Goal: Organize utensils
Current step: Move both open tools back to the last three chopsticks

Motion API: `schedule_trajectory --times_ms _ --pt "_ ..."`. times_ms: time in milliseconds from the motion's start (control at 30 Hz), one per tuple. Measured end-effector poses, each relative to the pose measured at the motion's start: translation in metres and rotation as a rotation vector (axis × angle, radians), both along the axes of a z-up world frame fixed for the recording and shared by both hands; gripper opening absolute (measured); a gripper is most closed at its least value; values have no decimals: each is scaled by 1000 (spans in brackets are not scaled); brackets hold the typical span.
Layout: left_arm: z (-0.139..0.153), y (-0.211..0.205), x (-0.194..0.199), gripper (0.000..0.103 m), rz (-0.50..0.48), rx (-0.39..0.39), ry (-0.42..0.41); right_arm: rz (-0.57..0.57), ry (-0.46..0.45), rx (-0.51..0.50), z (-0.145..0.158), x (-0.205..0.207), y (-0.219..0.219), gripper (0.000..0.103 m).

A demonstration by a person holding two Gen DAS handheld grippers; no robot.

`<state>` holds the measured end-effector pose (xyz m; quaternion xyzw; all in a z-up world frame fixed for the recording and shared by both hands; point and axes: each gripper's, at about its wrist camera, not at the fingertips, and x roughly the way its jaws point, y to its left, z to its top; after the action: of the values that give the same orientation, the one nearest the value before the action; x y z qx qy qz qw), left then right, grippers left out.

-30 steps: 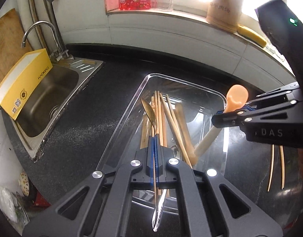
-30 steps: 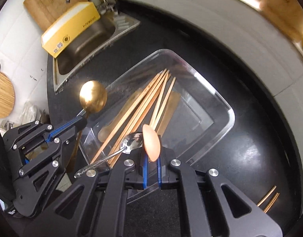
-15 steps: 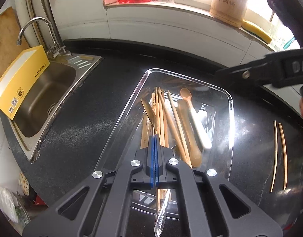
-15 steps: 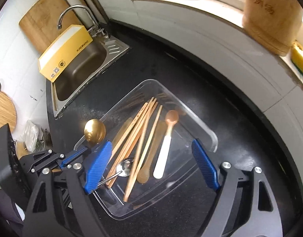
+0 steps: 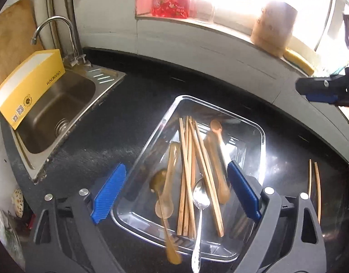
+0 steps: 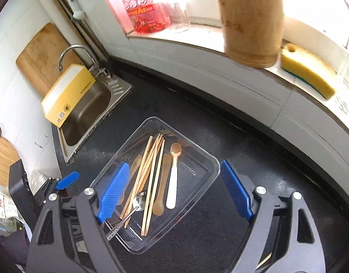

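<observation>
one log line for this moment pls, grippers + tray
left hand-held gripper: jaws just opened, empty | right hand-held gripper: open, empty | clear tray: chopsticks, spoons | loose chopstick pair on counter

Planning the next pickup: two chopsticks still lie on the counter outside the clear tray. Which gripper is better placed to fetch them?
Probably the right gripper: open, empty, on the side of the clear tray where the chopsticks lie. The left gripper, jaws just opened, hangs over the tray.
</observation>
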<state>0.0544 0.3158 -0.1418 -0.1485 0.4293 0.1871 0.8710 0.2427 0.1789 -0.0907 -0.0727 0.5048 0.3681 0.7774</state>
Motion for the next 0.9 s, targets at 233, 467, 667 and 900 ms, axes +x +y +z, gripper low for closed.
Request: schedule_trajectory --times_ms 233,467,667,900 --pt "21 33 -25 89 94 -15 -29 -76 4 35 5 -21 -44 81" --pt "37 20 -36 89 66 24 -34 -230 -54 8 5 -57 -117 81" --pt "49 -53 -19 89 -128 32 -46 -434 -90 -32 -5 -99 -211 81" --pt "40 -167 4 89 -395 43 -26 -602 -110 -76 -10 -156 -310 81"
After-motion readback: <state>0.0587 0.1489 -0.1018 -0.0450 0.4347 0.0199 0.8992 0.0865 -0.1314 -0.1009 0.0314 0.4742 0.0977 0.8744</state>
